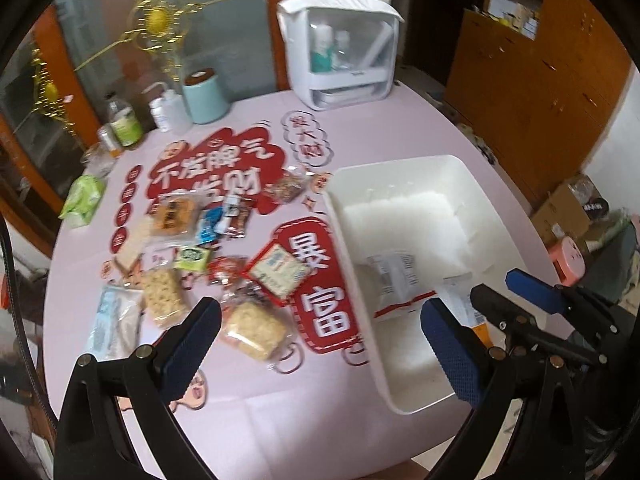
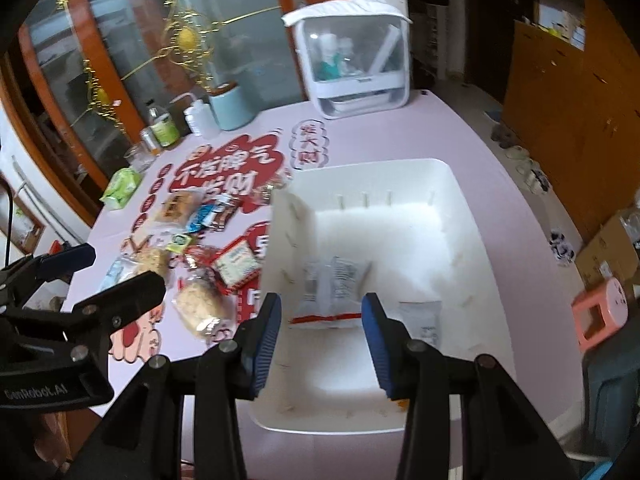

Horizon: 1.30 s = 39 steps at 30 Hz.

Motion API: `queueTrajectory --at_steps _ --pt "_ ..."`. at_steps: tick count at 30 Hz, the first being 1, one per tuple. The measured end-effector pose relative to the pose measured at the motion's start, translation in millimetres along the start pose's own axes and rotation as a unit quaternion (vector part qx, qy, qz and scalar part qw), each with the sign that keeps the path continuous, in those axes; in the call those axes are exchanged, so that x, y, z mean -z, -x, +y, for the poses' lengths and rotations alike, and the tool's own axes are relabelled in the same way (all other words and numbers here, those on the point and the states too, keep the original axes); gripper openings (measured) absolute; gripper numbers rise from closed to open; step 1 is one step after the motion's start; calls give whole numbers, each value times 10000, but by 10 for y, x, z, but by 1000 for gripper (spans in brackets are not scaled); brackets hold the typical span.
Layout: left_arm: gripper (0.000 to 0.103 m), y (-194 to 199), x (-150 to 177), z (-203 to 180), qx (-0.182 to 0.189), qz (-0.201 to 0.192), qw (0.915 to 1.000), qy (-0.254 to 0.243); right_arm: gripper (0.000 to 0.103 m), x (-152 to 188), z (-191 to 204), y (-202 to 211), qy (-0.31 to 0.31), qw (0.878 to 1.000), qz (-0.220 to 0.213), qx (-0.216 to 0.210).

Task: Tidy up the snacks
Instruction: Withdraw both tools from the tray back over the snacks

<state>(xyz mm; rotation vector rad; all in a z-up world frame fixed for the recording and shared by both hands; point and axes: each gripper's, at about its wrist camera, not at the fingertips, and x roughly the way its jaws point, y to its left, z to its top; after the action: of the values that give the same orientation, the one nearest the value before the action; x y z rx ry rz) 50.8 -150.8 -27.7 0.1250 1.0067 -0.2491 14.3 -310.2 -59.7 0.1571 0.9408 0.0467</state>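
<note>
Here, the left tool (image 1: 320, 312) — marked "GenRobot.AI" — and right tool (image 2: 322, 304) gape empty; the tablecloth (image 1: 280, 408) reads "暴富".

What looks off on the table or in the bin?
Nothing spilled or damaged. Most snack packets lie in a loose, overlapping heap on the pink table, left of the white bin. Only two packets are in the bin, lying flat near its front.

A round pale-pink desk (image 1: 248, 408) stands before an orange-framed frosted-glass door (image 1: 224, 28); brown wooden cabinets (image 1: 532, 92) line the right wall, cardboard boxes (image 1: 568, 208) on the floor.
</note>
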Motion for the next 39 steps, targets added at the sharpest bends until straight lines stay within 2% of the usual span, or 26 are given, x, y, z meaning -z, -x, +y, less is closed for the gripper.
queueTrajectory --at_steps 10,18,25,31,37,39 --pt "100 405 251 506 -378 -325 9975 510 43 -71 503 205 479 9976 -344 -360" --pt "100 506 431 894 -567 -418 9939 845 43 -144 903 230 732 9946 -473 -569" --pt "100 477 522 1411 -625 -402 9904 1167 43 -239 1363 147 827 9934 -495 -624" --pt "100 391 572 1966 -696 -361 9874 1376 43 -304 1804 35 918 9914 -760 -545" --pt "100 220 595 2492 -743 -255 9875 1366 44 -325 2188 -281 868 9932 -492 -605" --pt "100 130 608 2660 -727 -184 9877 1372 52 -314 2319 -424 918 9936 -371 -551"
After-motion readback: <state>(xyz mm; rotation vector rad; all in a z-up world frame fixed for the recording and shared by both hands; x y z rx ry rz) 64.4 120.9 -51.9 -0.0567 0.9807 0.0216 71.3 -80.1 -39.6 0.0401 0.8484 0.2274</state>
